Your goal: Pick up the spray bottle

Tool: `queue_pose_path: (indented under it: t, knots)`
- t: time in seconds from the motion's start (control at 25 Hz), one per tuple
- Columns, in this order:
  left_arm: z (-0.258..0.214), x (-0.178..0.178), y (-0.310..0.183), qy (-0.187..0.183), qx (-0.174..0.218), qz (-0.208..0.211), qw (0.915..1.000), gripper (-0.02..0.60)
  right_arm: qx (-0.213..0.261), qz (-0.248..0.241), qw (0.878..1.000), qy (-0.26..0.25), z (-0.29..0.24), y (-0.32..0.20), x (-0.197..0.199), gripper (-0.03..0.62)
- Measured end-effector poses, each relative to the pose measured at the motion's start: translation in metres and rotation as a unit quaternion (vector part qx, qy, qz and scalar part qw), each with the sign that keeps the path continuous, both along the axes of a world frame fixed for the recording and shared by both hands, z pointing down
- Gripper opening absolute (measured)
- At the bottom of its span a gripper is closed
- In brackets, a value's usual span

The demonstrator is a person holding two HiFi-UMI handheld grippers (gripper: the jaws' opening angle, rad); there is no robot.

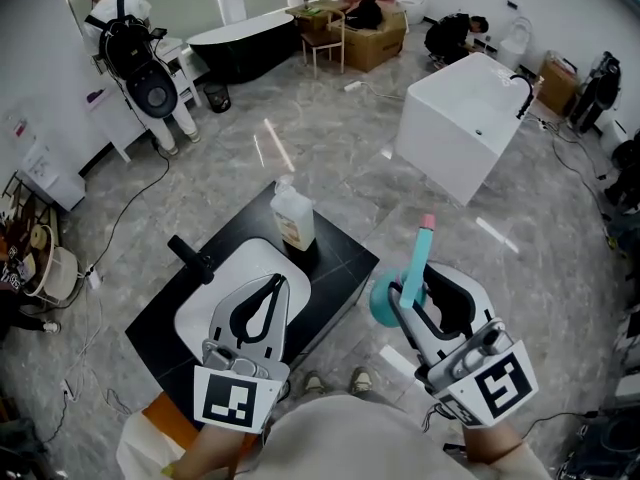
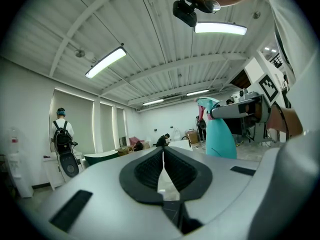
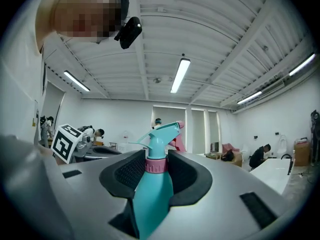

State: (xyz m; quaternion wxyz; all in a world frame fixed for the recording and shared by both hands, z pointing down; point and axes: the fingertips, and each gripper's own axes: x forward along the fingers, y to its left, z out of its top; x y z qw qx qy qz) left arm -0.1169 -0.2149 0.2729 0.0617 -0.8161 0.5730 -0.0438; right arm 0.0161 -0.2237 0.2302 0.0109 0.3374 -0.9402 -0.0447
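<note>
- Head view: the right gripper (image 1: 418, 306) is holding the bottle (image 1: 412, 268) in the air, right of the counter (image 1: 340, 258). The left gripper (image 1: 270, 290) is hovering over the sink (image 1: 200, 318).
- Left gripper view: its jaws are meeting, gripping nothing.
- Right gripper view: its jaws, partway closed, are clamping the bottle's neck.

Grey marbled floor (image 1: 300, 158) under me, white walls (image 1: 560, 8), black bathtub (image 1: 245, 40) far ahead, white tub (image 1: 470, 118) to my right, strip lights (image 2: 106, 61) on the ribbed ceiling (image 2: 165, 44).

No legible text or signs.
</note>
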Motion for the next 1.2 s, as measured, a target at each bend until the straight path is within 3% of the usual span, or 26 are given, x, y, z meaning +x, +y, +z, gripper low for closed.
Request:
queue_pose_path:
  t: [0.12,0.44,1.2]
  knots:
    - [0.011,0.003,0.003,-0.017,-0.008,-0.001,0.9998,0.026,-0.019,-0.010,1.000,0.007,0.014,0.005,-0.001,0.166]
    - [0.026,0.008,0.004,-0.012,-0.031,0.001,0.9995,0.026,-0.046,-0.030,0.998,0.015,0.038,0.013,-0.004,0.164]
    - [0.026,0.016,0.002,-0.020,-0.036,0.020,0.9990,0.026,-0.046,-0.023,0.998,0.024,0.047,0.010,-0.003,0.164]
